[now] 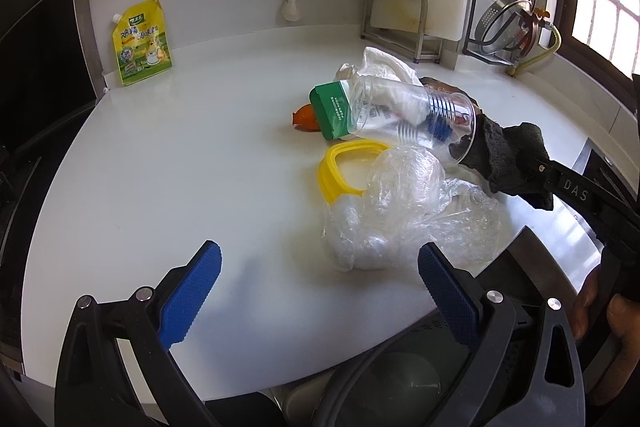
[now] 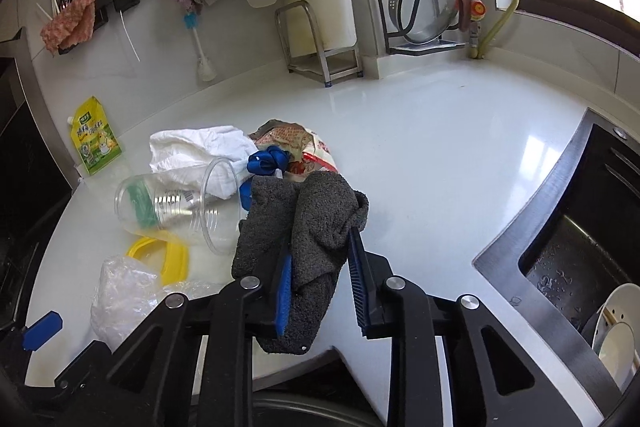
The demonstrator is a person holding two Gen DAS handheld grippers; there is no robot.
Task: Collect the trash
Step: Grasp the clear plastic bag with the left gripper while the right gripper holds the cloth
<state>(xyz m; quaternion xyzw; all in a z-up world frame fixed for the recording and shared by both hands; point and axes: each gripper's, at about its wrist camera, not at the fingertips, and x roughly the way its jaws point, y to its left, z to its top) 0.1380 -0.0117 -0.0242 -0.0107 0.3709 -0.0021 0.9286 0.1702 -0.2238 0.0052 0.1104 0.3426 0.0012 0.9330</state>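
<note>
Sprawling across the middle of the white counter [image 1: 160,167], a heap of trash is being approached from two sides. The left gripper [image 1: 320,279] is being held low at the counter's near edge, its blue jaws standing wide apart and gripping nothing, with the crumpled plastic wrap [image 1: 400,211] lying just ahead and a little to the right of the gap. The right gripper [image 2: 320,283] is being carried with its jaws clamped on a dark grey cloth [image 2: 312,227], which is hanging bunched between the pads and pressing against the mouth of the clear cup [image 2: 180,211]. That cup is lying on its side, its long axis running roughly left to right across the counter, base toward the green-capped carton [image 1: 332,111] and open rim toward the cloth. Behind it, a white tissue wad [image 2: 200,151], a printed wrapper [image 2: 296,143] and an orange scrap [image 1: 306,117] are being left in a loose cluster, while a yellow ring [image 1: 344,167] is resting against the wrap. The left gripper is judged the nearer to the wrap; a short forward reach, shifted rightward, would likely bring the wrap between its open jaws. The right is occupied by the cloth. A yellow pouch [image 1: 140,43] is leaning against the back wall, well apart from the heap.
</note>
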